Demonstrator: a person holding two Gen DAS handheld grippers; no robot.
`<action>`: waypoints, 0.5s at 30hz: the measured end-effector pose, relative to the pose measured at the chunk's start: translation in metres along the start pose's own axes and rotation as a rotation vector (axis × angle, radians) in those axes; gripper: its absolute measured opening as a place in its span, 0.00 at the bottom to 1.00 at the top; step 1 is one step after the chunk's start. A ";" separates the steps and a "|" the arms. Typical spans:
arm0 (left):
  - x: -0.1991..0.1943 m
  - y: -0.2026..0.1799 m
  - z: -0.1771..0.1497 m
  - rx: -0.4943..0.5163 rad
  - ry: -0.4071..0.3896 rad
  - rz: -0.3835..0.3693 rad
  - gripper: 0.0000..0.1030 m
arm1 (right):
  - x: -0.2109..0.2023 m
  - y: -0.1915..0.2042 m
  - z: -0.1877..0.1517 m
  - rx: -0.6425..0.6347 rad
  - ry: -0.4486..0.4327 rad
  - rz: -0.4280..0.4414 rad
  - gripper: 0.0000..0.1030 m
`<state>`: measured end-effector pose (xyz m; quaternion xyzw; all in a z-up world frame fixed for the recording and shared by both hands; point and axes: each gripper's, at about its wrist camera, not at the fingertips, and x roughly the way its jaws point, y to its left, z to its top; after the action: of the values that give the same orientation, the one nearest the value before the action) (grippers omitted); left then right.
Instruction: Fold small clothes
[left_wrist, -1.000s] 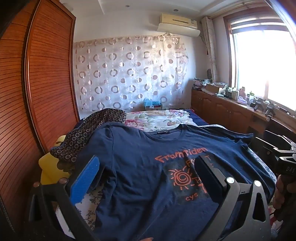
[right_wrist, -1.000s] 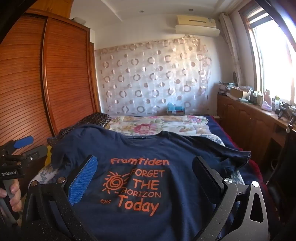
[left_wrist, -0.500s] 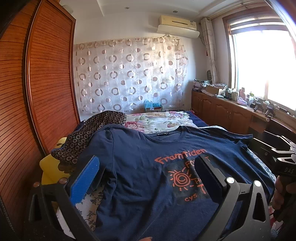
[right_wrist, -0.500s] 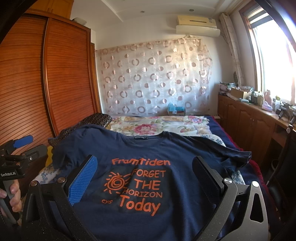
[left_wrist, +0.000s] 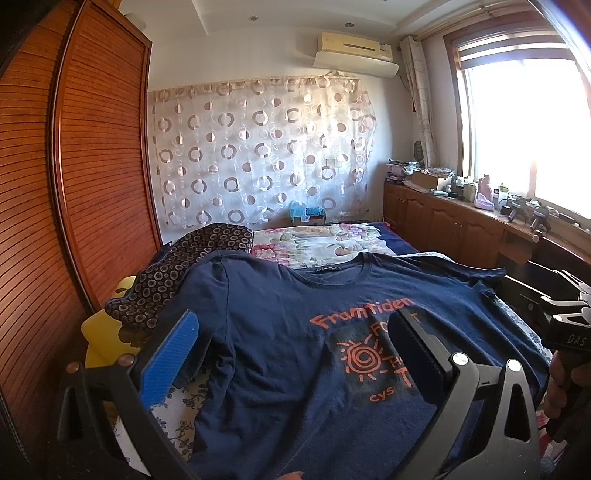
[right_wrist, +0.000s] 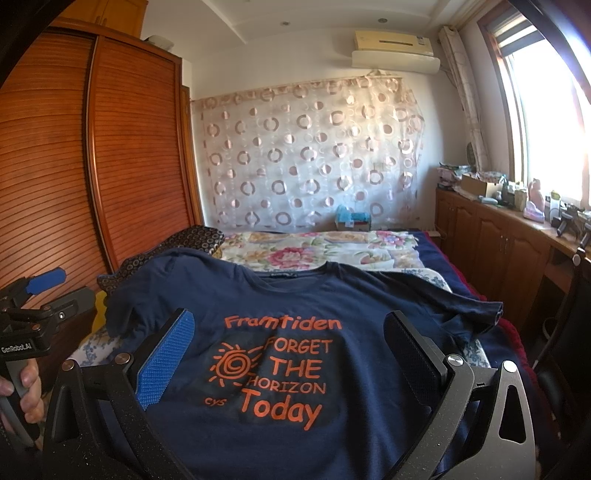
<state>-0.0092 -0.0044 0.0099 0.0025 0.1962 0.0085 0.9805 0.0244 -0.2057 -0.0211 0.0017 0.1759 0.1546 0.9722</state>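
A navy T-shirt lies spread face-up on a bed, filling the lower centre of both wrist views, its orange print reading "Framtiden – Forget the Horizon Today" beside a spiral sun. The collar points toward the far wall; one sleeve reaches toward the right of the frame, the other hangs off at left near a dark circle-patterned cloth.

The left gripper hovers above the shirt's lower left side, jaws wide apart and holding nothing, one blue-padded finger at lower left of its view. The right gripper hangs over the printed chest, jaws likewise apart and empty. A hand grips the left tool's handle at the far left edge of the right view.

A floral quilt covers the bed beyond the collar. A ring-patterned curtain spans the back wall beneath an air conditioner. A slatted wooden wardrobe fills the left; a cluttered worktop runs under the bright window at right.
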 end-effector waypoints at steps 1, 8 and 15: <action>0.000 0.000 0.000 0.000 -0.001 0.001 1.00 | 0.000 0.000 0.000 0.000 0.000 0.000 1.00; -0.001 -0.001 0.000 0.001 -0.001 0.002 1.00 | 0.000 0.001 0.001 0.000 0.000 0.000 1.00; -0.002 -0.001 0.000 0.001 -0.003 0.002 1.00 | 0.000 0.001 0.001 0.001 -0.001 0.000 1.00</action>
<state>-0.0108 -0.0057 0.0108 0.0031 0.1950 0.0095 0.9808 0.0241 -0.2049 -0.0204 0.0024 0.1755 0.1543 0.9723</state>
